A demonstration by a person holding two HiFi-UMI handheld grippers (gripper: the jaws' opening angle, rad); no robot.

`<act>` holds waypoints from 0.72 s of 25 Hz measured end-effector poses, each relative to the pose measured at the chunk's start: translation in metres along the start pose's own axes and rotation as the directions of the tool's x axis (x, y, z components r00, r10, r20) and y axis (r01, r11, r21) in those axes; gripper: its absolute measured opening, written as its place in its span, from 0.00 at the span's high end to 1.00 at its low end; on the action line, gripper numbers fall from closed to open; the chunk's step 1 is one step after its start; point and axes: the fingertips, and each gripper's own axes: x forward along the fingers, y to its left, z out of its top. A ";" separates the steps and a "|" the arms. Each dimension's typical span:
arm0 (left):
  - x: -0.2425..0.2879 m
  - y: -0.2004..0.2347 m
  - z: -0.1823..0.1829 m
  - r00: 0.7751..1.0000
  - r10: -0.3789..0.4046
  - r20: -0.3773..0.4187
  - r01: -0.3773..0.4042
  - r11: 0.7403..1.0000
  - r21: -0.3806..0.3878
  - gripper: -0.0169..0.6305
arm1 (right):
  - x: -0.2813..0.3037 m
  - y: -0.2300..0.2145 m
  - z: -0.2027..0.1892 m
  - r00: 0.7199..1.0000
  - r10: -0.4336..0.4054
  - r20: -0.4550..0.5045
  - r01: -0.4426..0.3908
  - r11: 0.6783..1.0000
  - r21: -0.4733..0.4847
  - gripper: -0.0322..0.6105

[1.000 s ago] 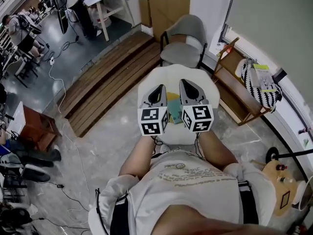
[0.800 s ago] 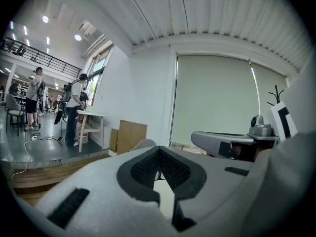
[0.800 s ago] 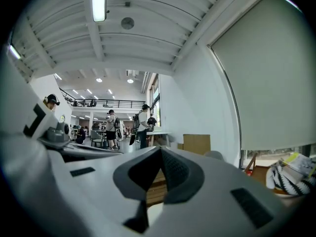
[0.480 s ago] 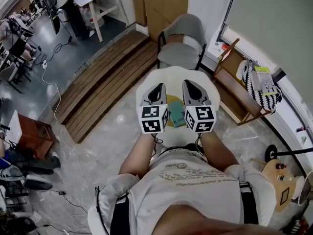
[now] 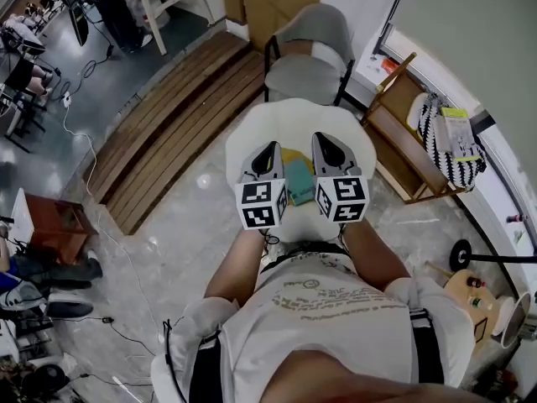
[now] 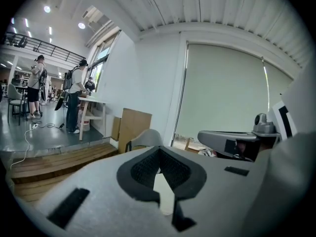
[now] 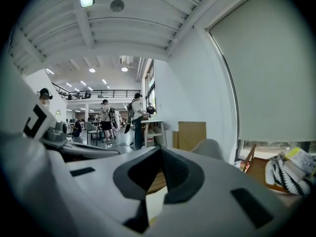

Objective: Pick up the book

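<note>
A teal, rectangular book (image 5: 299,183) lies flat on the round white surface (image 5: 252,137), near the middle and a little towards the edge nearest the person. Only its cover shows, a plain blue-green with no print that can be read. The marker cubes of the two tools frame its long sides. At its far end, also on the surface, a flat yellow item (image 5: 294,153) touches or slips under it; which of the two cannot be told.

The left hand-held gripper (image 5: 272,151) hangs above the left half of the surface. Its dark ribbed pads meet at the tips, with nothing between them but a slice of the white top seen through the gap behind. The right hand-held gripper (image 5: 325,143) hangs above the right half, its jaws likewise closed and empty. Both point away from the person, only slightly downward, and neither touches the book.

On the far side of the surface stands a grey shell chair with dark legs (image 5: 306,57), facing it. To the right of the surface is a slanted wooden rack (image 5: 394,154) that carries a black-and-white striped bag (image 5: 445,145). To its left lies a low platform of brown wooden planks (image 5: 168,116) on the grey stone floor (image 5: 180,225).
</note>
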 end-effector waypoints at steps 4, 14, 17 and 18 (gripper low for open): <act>0.019 -0.002 -0.021 0.999 0.027 -0.045 -0.029 0.999 -0.031 0.95 | 0.009 -0.021 -0.021 0.998 0.010 -0.055 -0.010 1.000 0.007 0.91; 0.050 0.011 -0.107 0.969 0.114 -0.218 -0.137 0.986 -0.091 0.95 | 0.033 -0.050 -0.103 0.974 0.064 -0.218 -0.053 0.997 0.053 0.91; 0.053 0.015 -0.137 0.955 0.128 -0.268 -0.163 0.980 -0.113 0.95 | 0.037 -0.052 -0.136 0.955 0.088 -0.283 -0.073 0.995 0.063 0.91; 0.053 0.015 -0.148 0.950 0.132 -0.285 -0.171 0.978 -0.120 0.95 | 0.037 -0.052 -0.148 0.948 0.095 -0.305 -0.080 0.995 0.064 0.91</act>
